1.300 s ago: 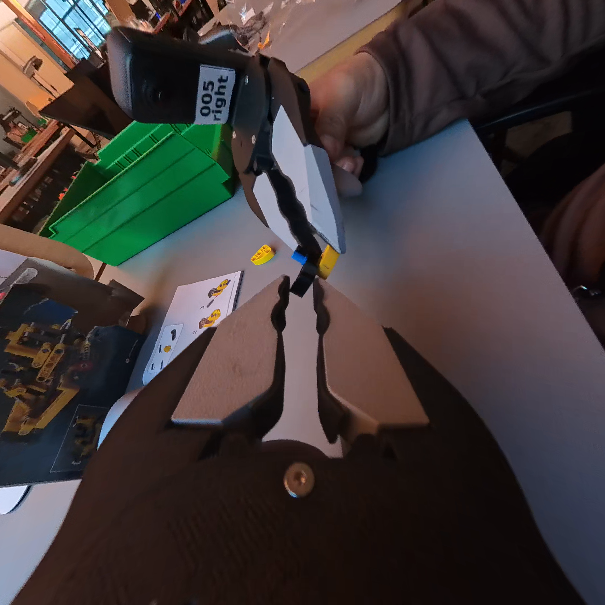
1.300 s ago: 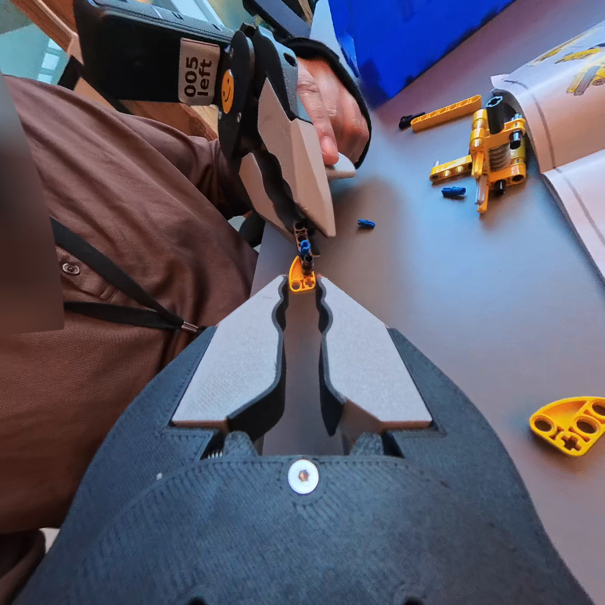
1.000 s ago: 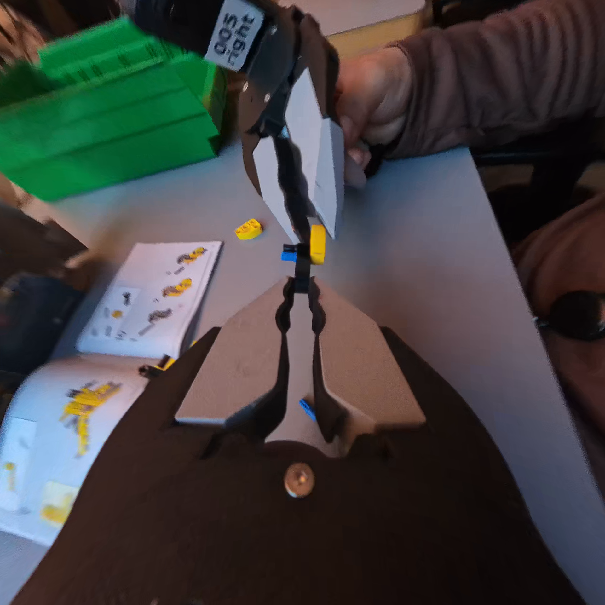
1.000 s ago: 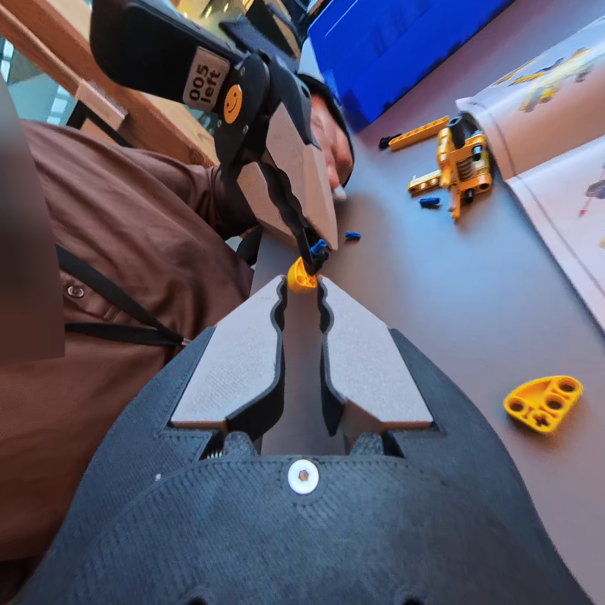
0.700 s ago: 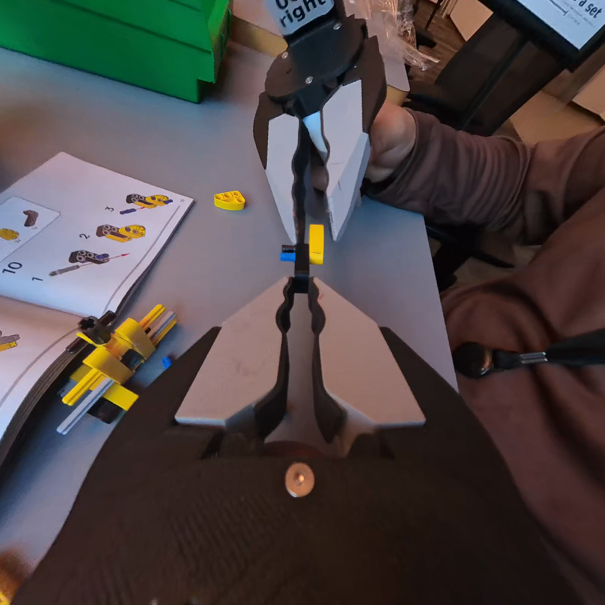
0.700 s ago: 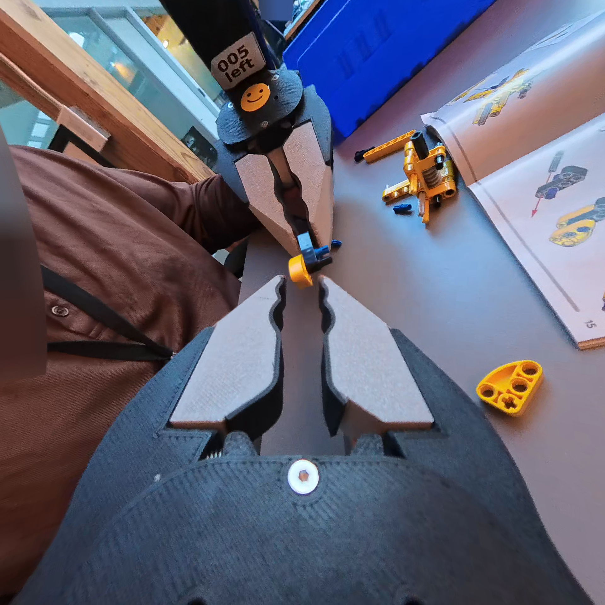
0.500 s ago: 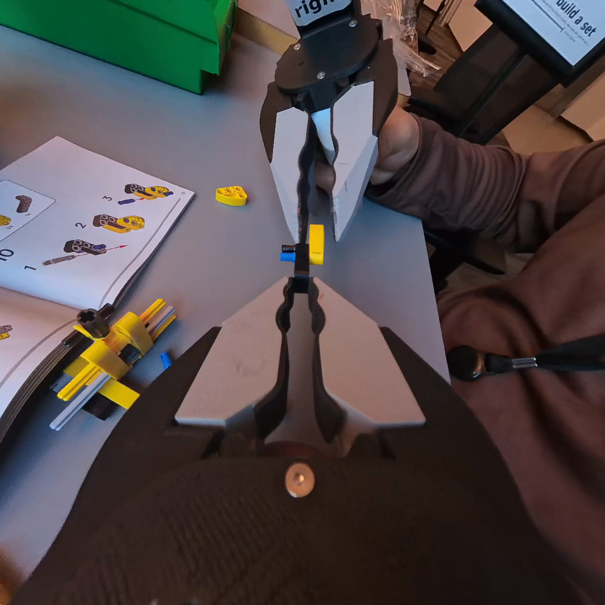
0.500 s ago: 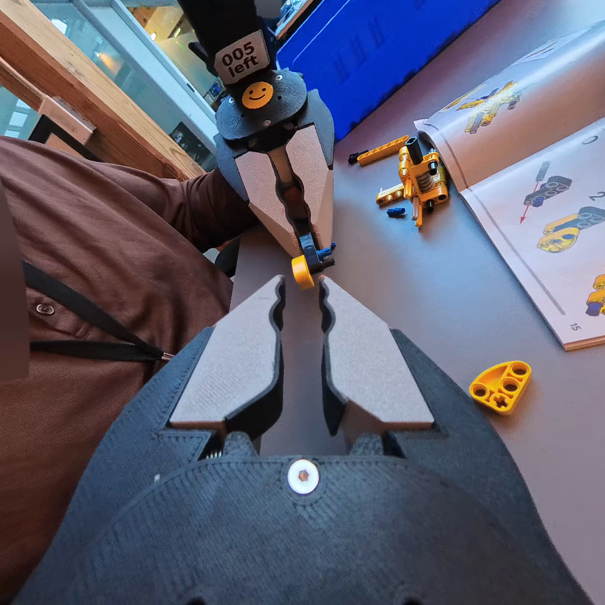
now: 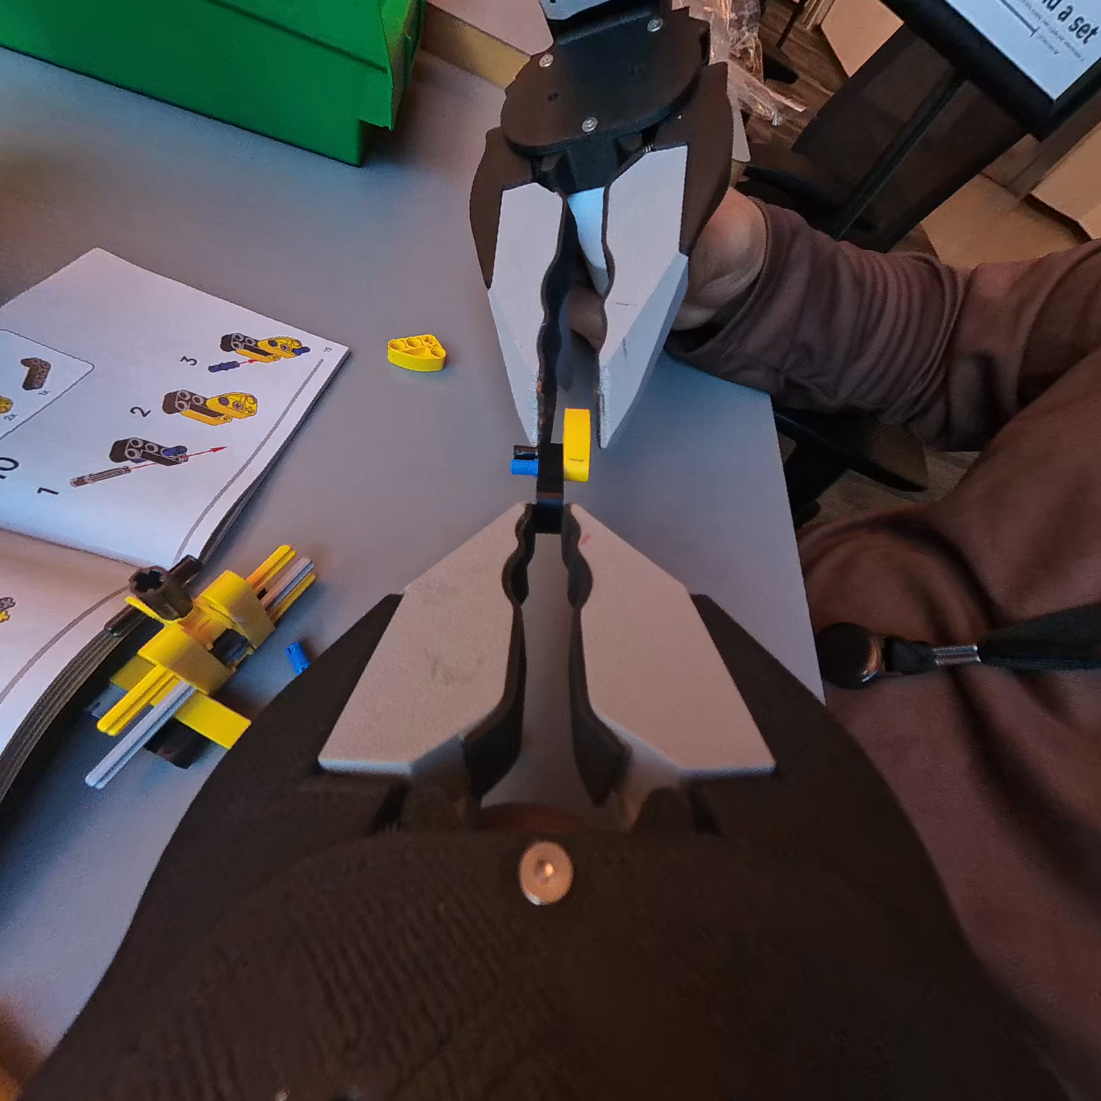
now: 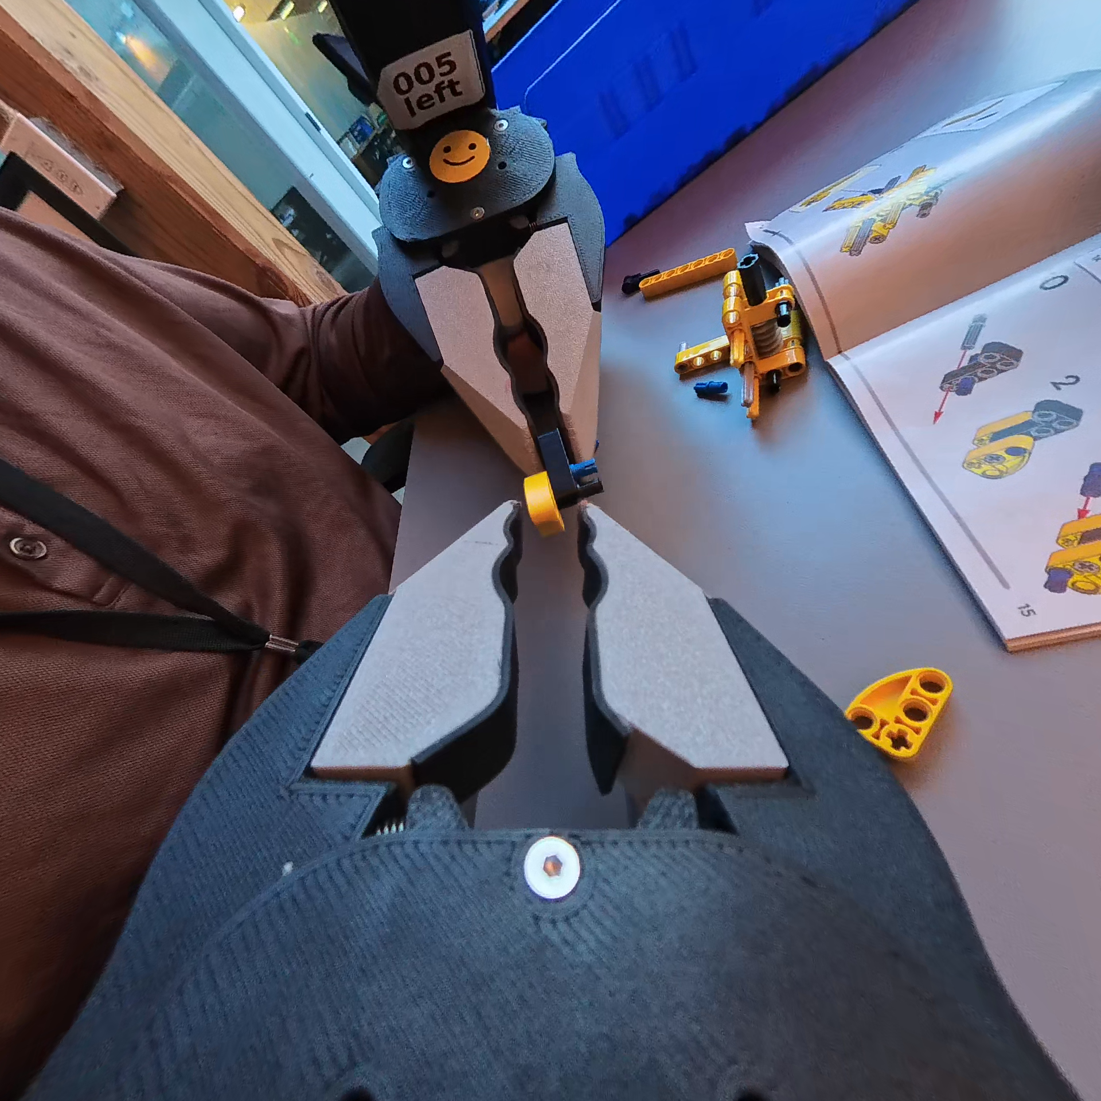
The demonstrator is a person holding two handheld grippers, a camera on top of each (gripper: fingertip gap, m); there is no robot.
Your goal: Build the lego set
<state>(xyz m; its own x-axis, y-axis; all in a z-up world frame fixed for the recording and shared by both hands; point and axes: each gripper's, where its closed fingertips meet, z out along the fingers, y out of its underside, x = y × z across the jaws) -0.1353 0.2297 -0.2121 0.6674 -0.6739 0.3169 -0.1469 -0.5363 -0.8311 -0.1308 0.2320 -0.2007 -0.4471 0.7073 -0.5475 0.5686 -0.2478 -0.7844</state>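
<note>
A workshop or lab-style room with a grey worktable (image 9: 381, 226). Green plastic storage bins (image 9: 238, 53) are stacked at one end of the table and a blue plastic bin (image 10: 685, 89) sits at another edge. An open instruction booklet (image 9: 149, 405) lies flat on the surface. Beyond the table there are a wooden beam (image 10: 137, 161), glass partitions (image 10: 256, 119) showing a lit interior behind them, brown cardboard boxes (image 9: 1066, 179) on the floor and crumpled clear plastic wrapping (image 9: 756, 65).
</note>
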